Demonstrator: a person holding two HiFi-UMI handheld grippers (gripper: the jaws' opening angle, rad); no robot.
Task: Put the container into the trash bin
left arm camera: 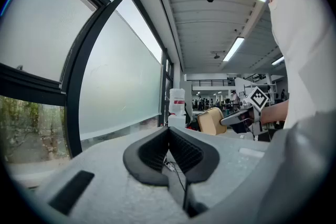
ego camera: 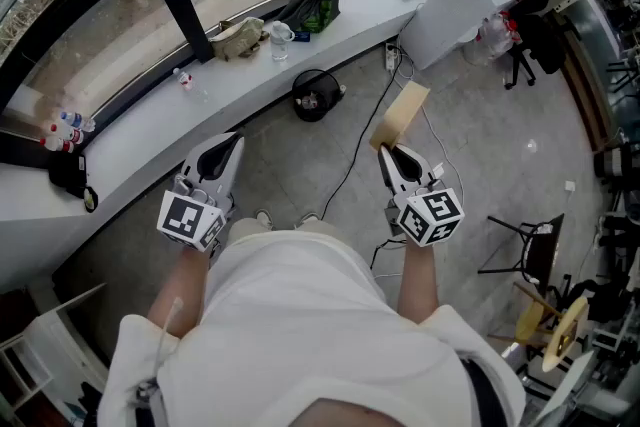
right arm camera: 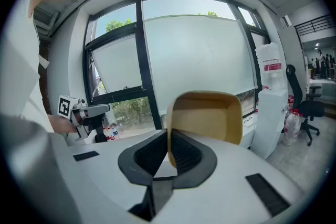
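Head view, centre: the right gripper [ego camera: 387,153] pinches the tan container [ego camera: 402,115] by one wall, the gripped edge hidden between its jaws. At left, the left gripper [ego camera: 230,145] is clenched and empty. At upper centre, the bin [ego camera: 313,96] holds indistinct contents.

- The container [ego camera: 402,115] is a tan, shallow tray with rounded corners (empty inside). It is tipped on edge in the air, one wall pinched in the right gripper [ego camera: 393,153].
- The bin [ego camera: 313,95] is black, round and open, upright on the floor [ego camera: 300,165] beside the window ledge [ego camera: 240,75]. It seems to hold dark rubbish.
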